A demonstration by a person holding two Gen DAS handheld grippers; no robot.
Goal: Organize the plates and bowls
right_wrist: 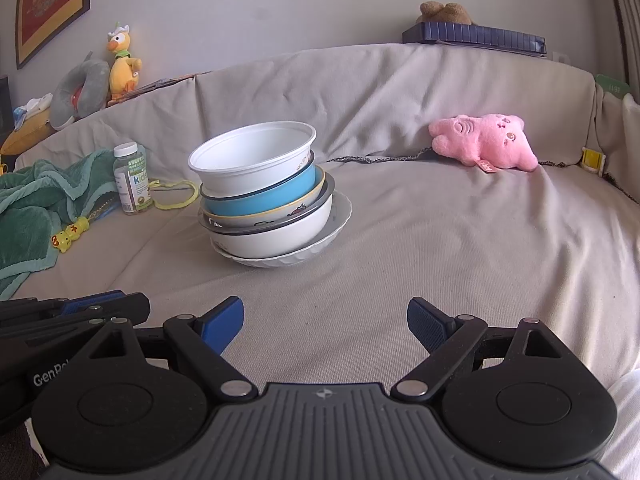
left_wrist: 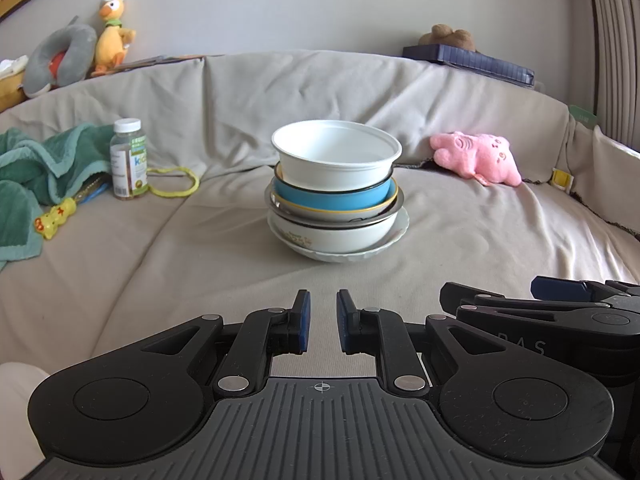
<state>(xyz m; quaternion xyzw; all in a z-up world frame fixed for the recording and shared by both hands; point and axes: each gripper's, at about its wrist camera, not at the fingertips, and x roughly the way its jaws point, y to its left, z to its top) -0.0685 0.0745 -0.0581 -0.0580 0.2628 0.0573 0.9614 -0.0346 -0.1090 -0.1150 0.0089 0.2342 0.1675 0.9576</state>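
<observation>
A stack of bowls stands in the middle of the beige sofa seat (left_wrist: 200,264), leaning a little. On top is a white plastic bowl (left_wrist: 336,156) (right_wrist: 252,164). Under it sit a blue bowl (left_wrist: 336,196) (right_wrist: 264,196), a yellow-rimmed bowl, a metal one and a white ceramic bowl (left_wrist: 332,236). A pale scalloped plate (left_wrist: 396,232) (right_wrist: 340,216) carries them all. My left gripper (left_wrist: 323,304) is shut with nothing in it, well short of the stack. My right gripper (right_wrist: 325,312) is open and empty, also short of the stack. Its fingers (left_wrist: 560,286) show beside the left one.
A green blanket (left_wrist: 36,168), a vitamin bottle (left_wrist: 129,160), a yellow loop (left_wrist: 176,184) and a yellow toy (left_wrist: 56,220) lie left of the stack. A pink plush (left_wrist: 476,156) lies to the right. A duck plush (left_wrist: 114,32) and a neck pillow (left_wrist: 60,56) rest on the sofa back.
</observation>
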